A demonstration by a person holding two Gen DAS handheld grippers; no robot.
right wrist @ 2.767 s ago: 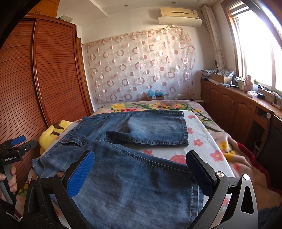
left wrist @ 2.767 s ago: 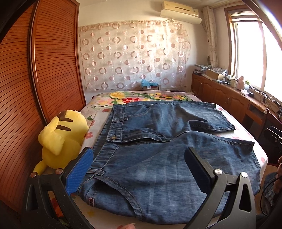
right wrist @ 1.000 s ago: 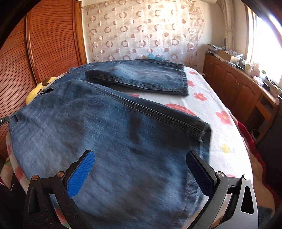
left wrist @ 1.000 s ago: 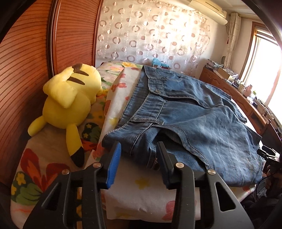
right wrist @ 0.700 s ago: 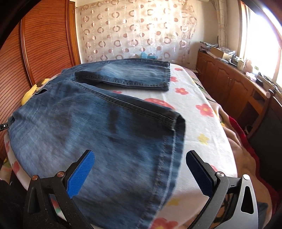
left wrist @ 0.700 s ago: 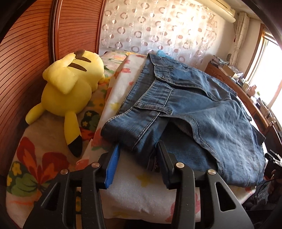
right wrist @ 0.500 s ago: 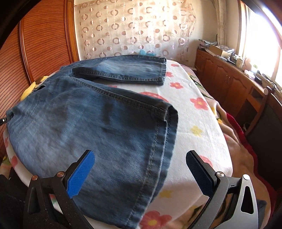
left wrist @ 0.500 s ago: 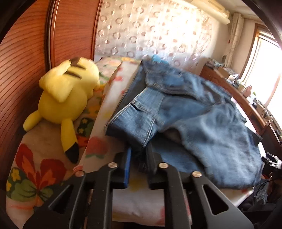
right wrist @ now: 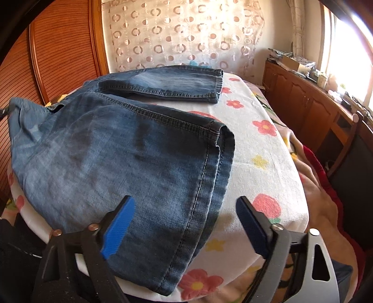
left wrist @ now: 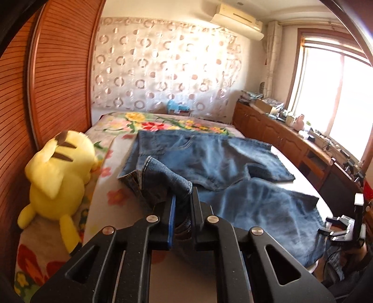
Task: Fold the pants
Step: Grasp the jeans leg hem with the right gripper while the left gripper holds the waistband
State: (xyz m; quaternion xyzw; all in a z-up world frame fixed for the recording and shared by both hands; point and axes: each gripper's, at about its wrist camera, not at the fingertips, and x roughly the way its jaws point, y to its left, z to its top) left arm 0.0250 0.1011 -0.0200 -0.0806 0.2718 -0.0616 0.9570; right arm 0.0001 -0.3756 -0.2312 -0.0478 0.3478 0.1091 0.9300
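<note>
Our left hand-held gripper [left wrist: 181,209] clamps the pants [right wrist: 121,149] waistband above the bed [right wrist: 268,163]; our right hand-held gripper [right wrist: 186,221], spread, straddles the hem at six o'clock. Lifting unevenly could twist the fold.

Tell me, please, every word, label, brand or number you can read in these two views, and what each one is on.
No text can be read in either view.
air conditioner: any marking is too small and blurred to read.
jeans: no label or tag shows.
left gripper, right gripper: no lettering shows.
yellow plush toy: no writing.
</note>
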